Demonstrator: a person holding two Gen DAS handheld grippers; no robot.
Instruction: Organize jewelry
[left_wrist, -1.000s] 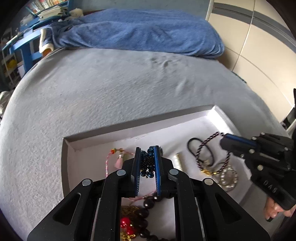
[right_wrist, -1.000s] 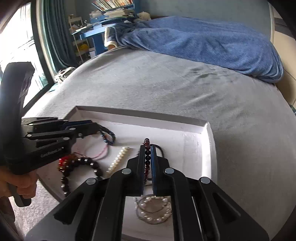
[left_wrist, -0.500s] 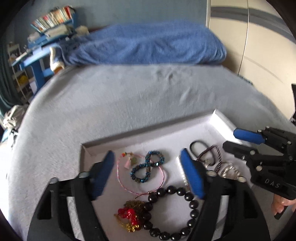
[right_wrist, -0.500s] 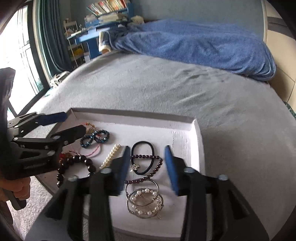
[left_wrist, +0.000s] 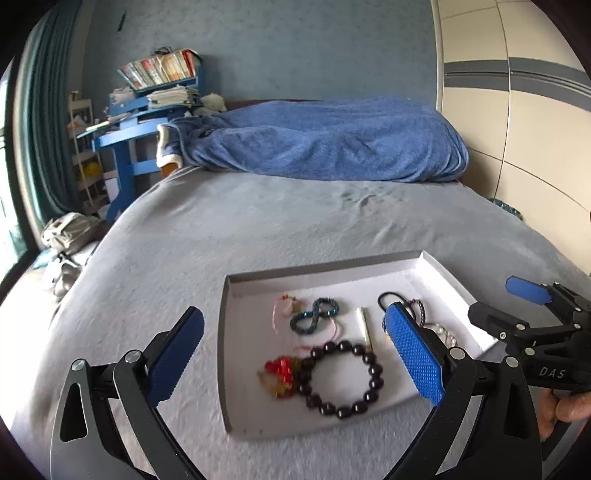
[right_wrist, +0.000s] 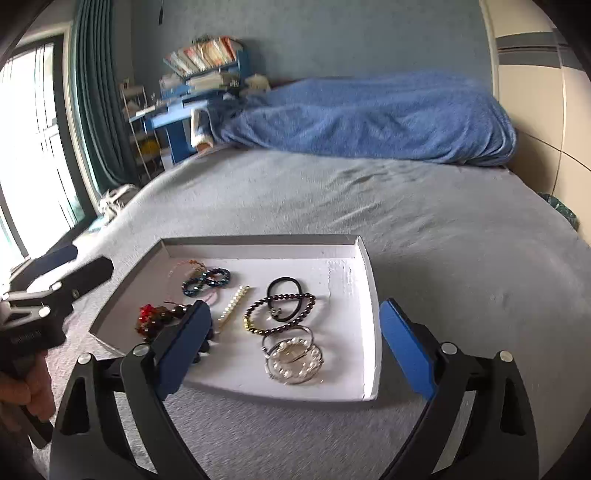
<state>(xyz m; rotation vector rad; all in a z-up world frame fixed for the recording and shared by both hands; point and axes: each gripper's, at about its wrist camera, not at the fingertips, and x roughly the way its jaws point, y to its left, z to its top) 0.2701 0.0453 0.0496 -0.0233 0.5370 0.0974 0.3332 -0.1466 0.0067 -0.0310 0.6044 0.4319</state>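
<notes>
A white tray (left_wrist: 328, 275) (right_wrist: 369, 295) lies on the grey bed. It holds a blue figure-eight bracelet (left_wrist: 314, 314) (right_wrist: 205, 281), a pink cord bracelet (left_wrist: 282, 308), a black bead bracelet (left_wrist: 341, 376), a red and gold charm (left_wrist: 280, 373) (right_wrist: 147, 317), a pearl bar (left_wrist: 365, 325) (right_wrist: 234, 306), a black hair tie (right_wrist: 288, 295), a dark bead bracelet (right_wrist: 280, 314) and pearl rings (right_wrist: 293, 356). My left gripper (left_wrist: 295, 358) is open and empty above the tray's near edge. My right gripper (right_wrist: 295, 347) is open and empty above the tray's right part.
A blue blanket (left_wrist: 325, 140) (right_wrist: 369, 118) lies across the far end of the bed. A blue desk with books (left_wrist: 147, 99) stands at the back left. A window and a green curtain (right_wrist: 92, 103) are on the left. A wardrobe (left_wrist: 517, 92) stands on the right.
Both grippers opened, letting go of the blue bracelet and the dark bead bracelet into the tray. Both then drew back and up from the tray.
</notes>
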